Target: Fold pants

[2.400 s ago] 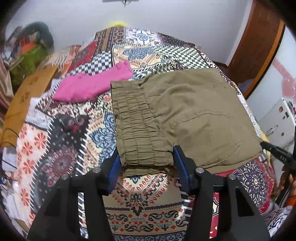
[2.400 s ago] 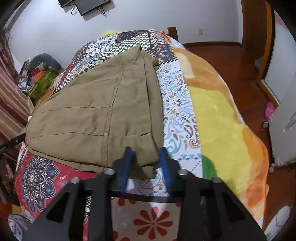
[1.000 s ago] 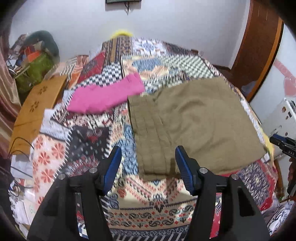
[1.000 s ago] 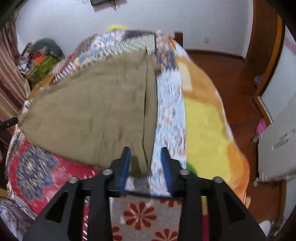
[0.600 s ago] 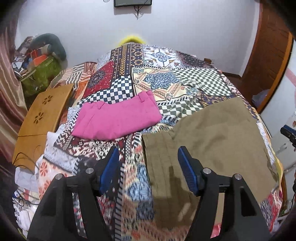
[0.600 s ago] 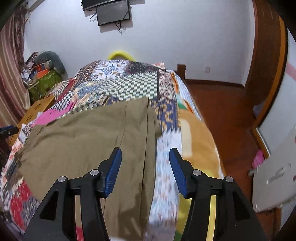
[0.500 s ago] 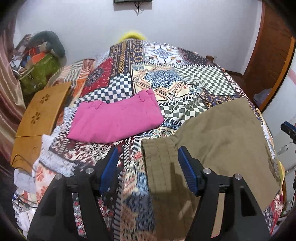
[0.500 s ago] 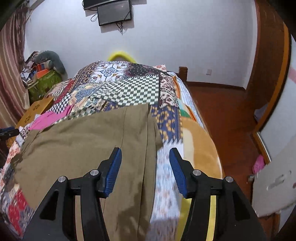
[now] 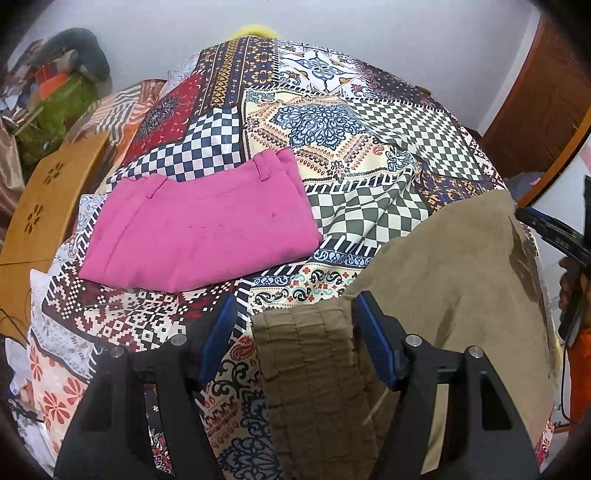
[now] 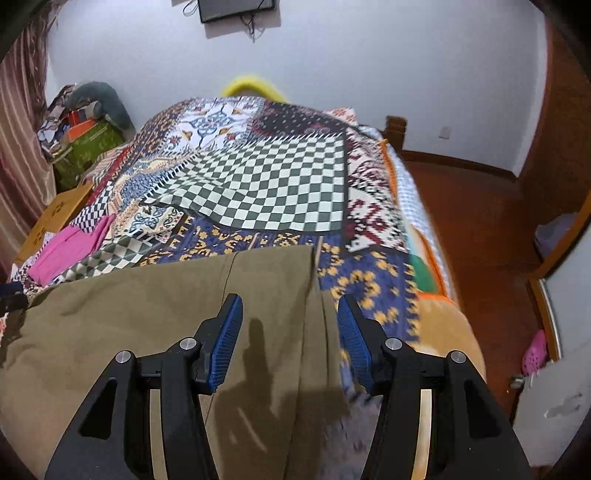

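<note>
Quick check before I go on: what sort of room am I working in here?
Most likely a bedroom in a home. The olive-green pants lie on a bed under a colourful patchwork bedspread, a dark screen hangs on the white wall, and a wooden floor runs alongside.

Olive pants (image 9: 443, 295) lie folded flat on the patchwork bedspread (image 9: 325, 122); gathered waistband end near left.

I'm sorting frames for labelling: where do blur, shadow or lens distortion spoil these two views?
Left wrist view: sharp; fisheye bends the bedspread into a dome, corners vignetted dark; the pink pants read clearly. Right wrist view: motion smear along the bed's right edge, low beside the right gripper; the gripper casts a shadow on the olive pants; the wall bows.
</note>
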The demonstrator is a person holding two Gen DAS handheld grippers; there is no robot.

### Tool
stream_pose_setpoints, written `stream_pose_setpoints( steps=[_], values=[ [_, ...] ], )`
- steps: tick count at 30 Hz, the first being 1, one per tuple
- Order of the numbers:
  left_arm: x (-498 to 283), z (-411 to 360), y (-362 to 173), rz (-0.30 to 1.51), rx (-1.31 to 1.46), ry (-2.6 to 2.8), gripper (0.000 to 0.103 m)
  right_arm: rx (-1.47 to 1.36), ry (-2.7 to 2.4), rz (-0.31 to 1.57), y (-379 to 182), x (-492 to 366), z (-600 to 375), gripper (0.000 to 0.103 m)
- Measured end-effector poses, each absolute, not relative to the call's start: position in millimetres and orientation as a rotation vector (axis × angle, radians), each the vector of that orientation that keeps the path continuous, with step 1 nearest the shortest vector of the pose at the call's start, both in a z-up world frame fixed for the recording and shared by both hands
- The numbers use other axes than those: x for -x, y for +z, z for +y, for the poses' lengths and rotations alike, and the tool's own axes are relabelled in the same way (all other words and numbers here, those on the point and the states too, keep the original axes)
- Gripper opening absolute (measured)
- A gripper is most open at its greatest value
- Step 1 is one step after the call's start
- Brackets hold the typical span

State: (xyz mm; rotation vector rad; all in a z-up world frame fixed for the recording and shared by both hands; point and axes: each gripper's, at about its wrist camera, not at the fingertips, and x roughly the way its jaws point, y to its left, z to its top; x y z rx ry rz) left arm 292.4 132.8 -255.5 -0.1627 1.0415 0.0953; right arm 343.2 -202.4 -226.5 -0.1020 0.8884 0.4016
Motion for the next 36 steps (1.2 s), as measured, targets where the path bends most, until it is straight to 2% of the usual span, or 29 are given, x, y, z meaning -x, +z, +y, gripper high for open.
stream_pose_setpoints(
  steps=[8,10,12,13,14,15,19,24,30,36],
  values=[
    [-295,139,-267,1.050,0.194,0.097,0.066,0.086,0.438,0.943,-246,-367,-193,0.047],
    [-293,138,-268,1.044,0.204,0.106,0.066,0.087,0.448,0.956,-248,-370,-193,0.041],
    [-291,137,-266,1.037,0.210,0.108,0.065,0.094,0.446,0.962,-250,-372,-193,0.028],
    [-290,137,-265,1.035,0.215,0.105,0.065,0.107,0.440,0.964,-251,-373,-193,0.024],
    [-290,137,-263,1.033,0.219,0.101,0.065,0.114,0.436,0.964,-252,-373,-193,0.015],
    [-289,136,-262,1.031,0.215,0.098,0.065,0.118,0.435,0.964,-252,-373,-194,0.013],
    [-289,130,-265,1.042,0.173,0.104,0.065,0.131,0.433,0.944,-250,-371,-195,0.009],
    [-291,132,-271,1.015,0.184,0.133,0.055,0.126,0.433,0.900,-245,-369,-197,0.007],
    [-284,138,-264,0.967,0.207,0.169,0.054,0.173,0.424,0.868,-244,-367,-192,0.005],
    [-289,139,-270,1.005,0.195,0.170,0.054,0.199,0.395,0.888,-253,-375,-182,0.005]
  ],
)
